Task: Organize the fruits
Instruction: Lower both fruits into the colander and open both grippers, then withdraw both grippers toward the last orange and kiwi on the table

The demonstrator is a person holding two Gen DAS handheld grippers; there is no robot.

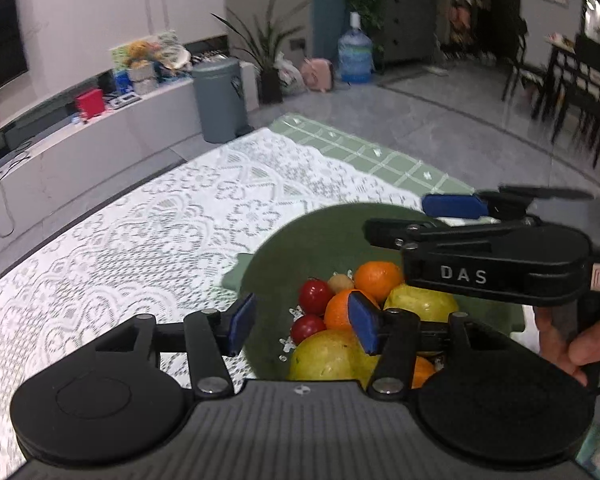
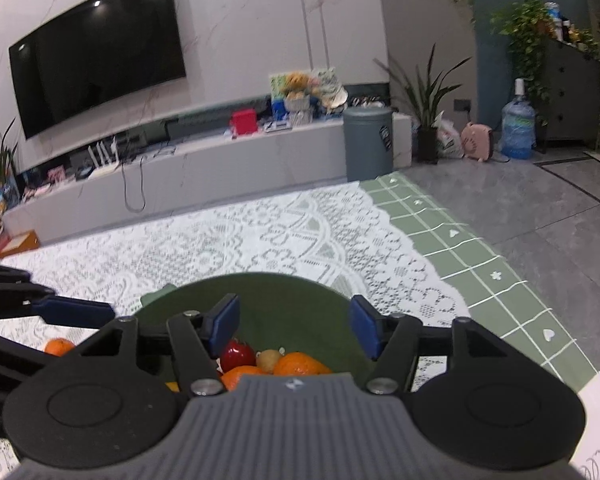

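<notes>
A dark green bowl (image 1: 300, 240) on the lace tablecloth holds several fruits: oranges (image 1: 378, 276), red cherry tomatoes (image 1: 315, 295), yellow-green pears (image 1: 324, 356) and a small brown fruit (image 1: 340, 282). My left gripper (image 1: 302, 326) is open and empty just above the bowl's near side. My right gripper (image 2: 294, 326) is open and empty above the same bowl (image 2: 284, 296); it also shows in the left wrist view (image 1: 452, 216) from the right. In the right wrist view a lone orange (image 2: 59, 347) lies on the cloth left of the bowl, beside the left gripper's blue finger (image 2: 80, 314).
The table has a white lace cloth (image 1: 140, 240) over a green checked cloth (image 2: 480, 264). Beyond it are a grey bin (image 2: 368, 142), a TV bench (image 2: 180, 168) and floor. A hand (image 1: 572, 340) holds the right gripper.
</notes>
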